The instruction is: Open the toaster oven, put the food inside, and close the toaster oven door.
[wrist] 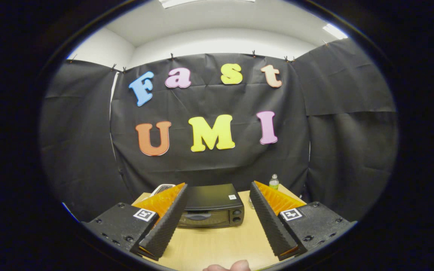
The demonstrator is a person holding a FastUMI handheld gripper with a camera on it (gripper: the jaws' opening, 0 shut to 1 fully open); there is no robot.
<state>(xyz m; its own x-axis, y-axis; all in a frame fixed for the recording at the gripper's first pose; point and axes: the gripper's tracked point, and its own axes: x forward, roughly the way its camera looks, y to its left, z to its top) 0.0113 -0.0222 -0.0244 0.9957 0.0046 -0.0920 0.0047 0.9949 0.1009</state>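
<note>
A black toaster oven (212,207) stands on the light wooden table (217,244), its glass door shut and its handle facing me. Two knobs sit at the right of its front. My gripper (217,188) hangs above the table in front of the oven, open wide, with nothing between its fingers. The oven lies beyond the fingers, in the gap between them. A white object (161,188) peeks out behind the left finger, mostly hidden. I cannot make out any food.
A small clear bottle with a green cap (274,182) stands on the table's back right, just behind the right finger. A person's fingertips (227,267) show at the near edge of the table. Black cloth walls close the booth behind the table.
</note>
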